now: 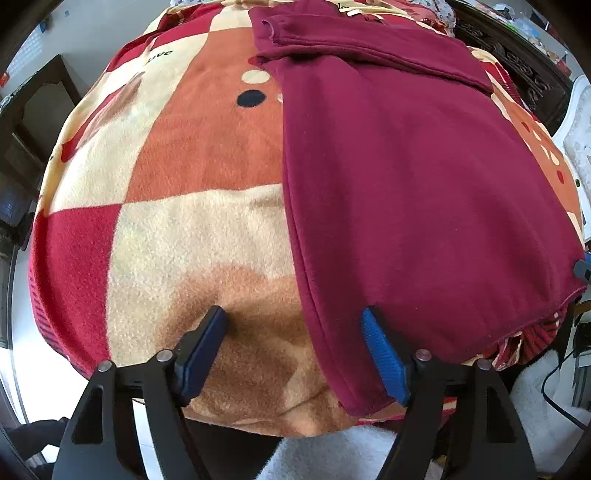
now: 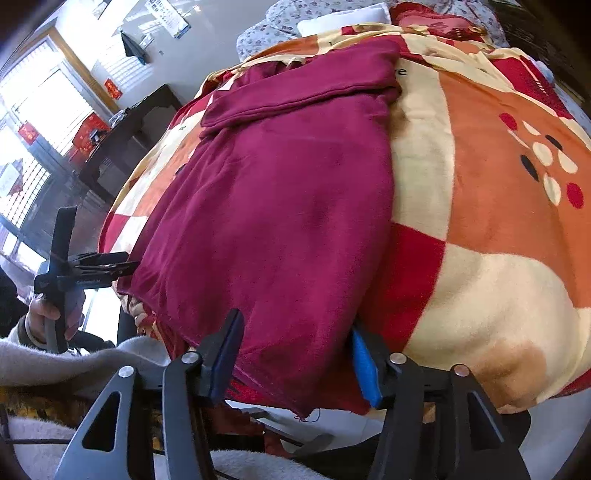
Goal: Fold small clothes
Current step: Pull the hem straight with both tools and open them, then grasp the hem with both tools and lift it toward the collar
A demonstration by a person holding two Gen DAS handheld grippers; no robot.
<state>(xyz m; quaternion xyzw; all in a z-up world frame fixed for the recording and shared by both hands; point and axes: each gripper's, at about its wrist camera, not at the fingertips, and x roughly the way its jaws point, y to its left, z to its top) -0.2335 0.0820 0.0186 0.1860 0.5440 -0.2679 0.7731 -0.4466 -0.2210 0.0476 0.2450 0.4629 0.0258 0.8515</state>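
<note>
A maroon garment (image 1: 406, 177) lies flat on a checked blanket (image 1: 177, 221), its sleeves folded across the far end (image 1: 362, 48). My left gripper (image 1: 293, 317) is open at the garment's near left corner; its right finger (image 1: 384, 354) is tucked under the hem and its left finger rests on the blanket. In the right wrist view the garment (image 2: 280, 206) fills the middle. My right gripper (image 2: 295, 339) is open around the garment's near right corner. The left gripper also shows there (image 2: 122, 266) at the left hem.
The blanket (image 2: 498, 221) covers a bed with a floral quilt (image 2: 295, 26) at the head. A dark wooden desk (image 2: 122, 140) stands by a window at the left. A white fleece (image 1: 332, 458) lies below the bed's near edge.
</note>
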